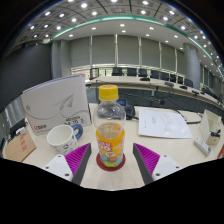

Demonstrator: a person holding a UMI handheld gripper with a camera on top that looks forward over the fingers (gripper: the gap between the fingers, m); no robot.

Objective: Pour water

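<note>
A clear plastic bottle point(110, 128) with a yellow cap and an orange-and-yellow label stands upright on a round dark red coaster point(110, 163) on the pale table. A white cup point(62, 138) with a printed pattern stands to the left of the bottle. My gripper point(111, 160) is open. The bottle stands between the two purple-padded fingers point(72, 160) with a gap at each side, resting on its coaster.
A white box or folder point(57, 101) with a grey swoosh stands behind the cup. A sheet of paper point(162, 122) lies right of the bottle. A small brown card point(18, 146) lies at the left and a small object point(212, 128) at the far right. Rows of desks fill the room behind.
</note>
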